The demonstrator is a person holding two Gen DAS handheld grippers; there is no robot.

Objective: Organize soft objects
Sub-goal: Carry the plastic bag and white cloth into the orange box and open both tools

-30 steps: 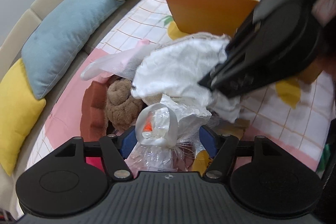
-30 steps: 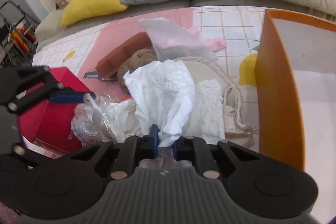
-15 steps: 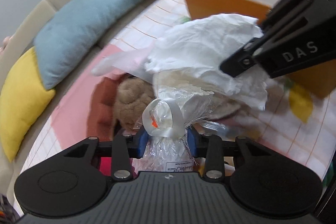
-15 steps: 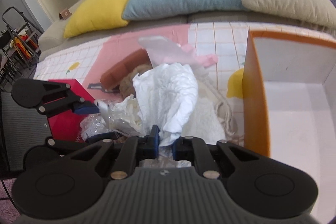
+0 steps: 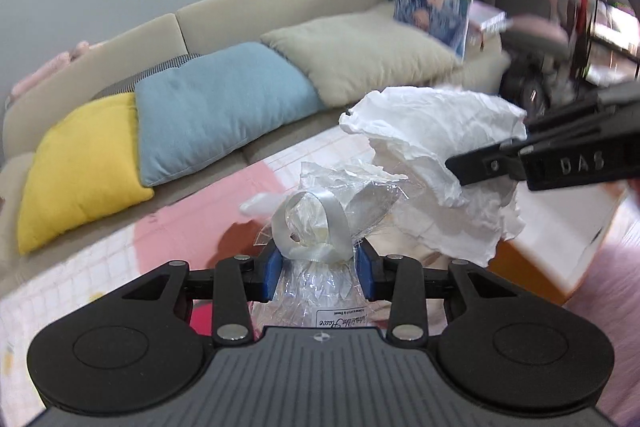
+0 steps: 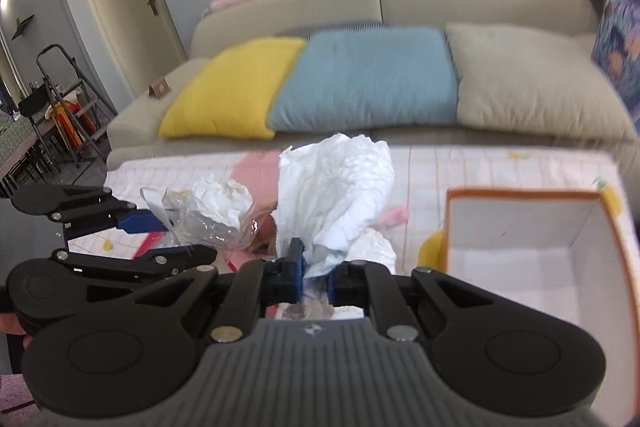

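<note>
Crinkly clear plastic bag (image 5: 320, 251) clenched in left jaws | crumpled white cloth (image 6: 336, 195) clenched in right jaws

1. left gripper (image 5: 318, 273) has lifted the clear plastic bag (image 5: 320, 227) (ribbon loop on top) off the pile.
2. right gripper (image 6: 315, 277) has raised the white cloth (image 6: 336, 195) clear of the pile too.
3. orange box (image 6: 536, 259) now sits lower right in the right wrist view.
</note>
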